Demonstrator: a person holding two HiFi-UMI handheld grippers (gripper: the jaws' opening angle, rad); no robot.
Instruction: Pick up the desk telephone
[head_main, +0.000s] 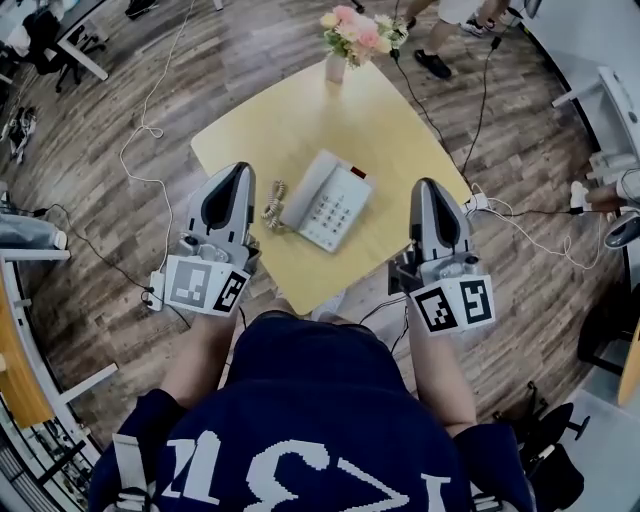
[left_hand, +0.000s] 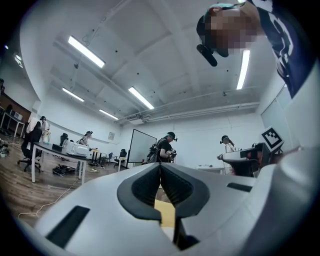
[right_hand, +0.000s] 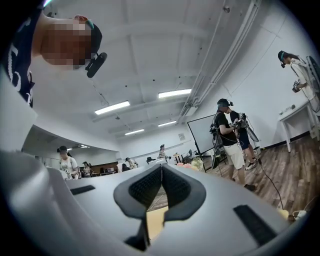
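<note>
Phone (head_main: 327, 200) flat on bench (head_main: 400, 130), left gripper (head_main: 228, 186) & right gripper (head_main: 432, 204) either side, both jaws closed, empty, flowers (head_main: 360, 32) at far edge

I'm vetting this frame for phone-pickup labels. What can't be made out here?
Head view: the desk telephone's key labels are too small to read.
Left gripper view: the left gripper's own body hides the telephone; only a sliver of table shows.
Right gripper view: the right gripper does likewise.

A white telephone (head_main: 327, 200) lies near the tabletop's (head_main: 400, 130) near-left edge, coiled cord (head_main: 274, 205) just beside it. A flower vase (head_main: 338, 62) stands at the far corner. The left gripper (head_main: 240, 170) and right gripper (head_main: 428, 185) flank the phone, apart from it.
</note>
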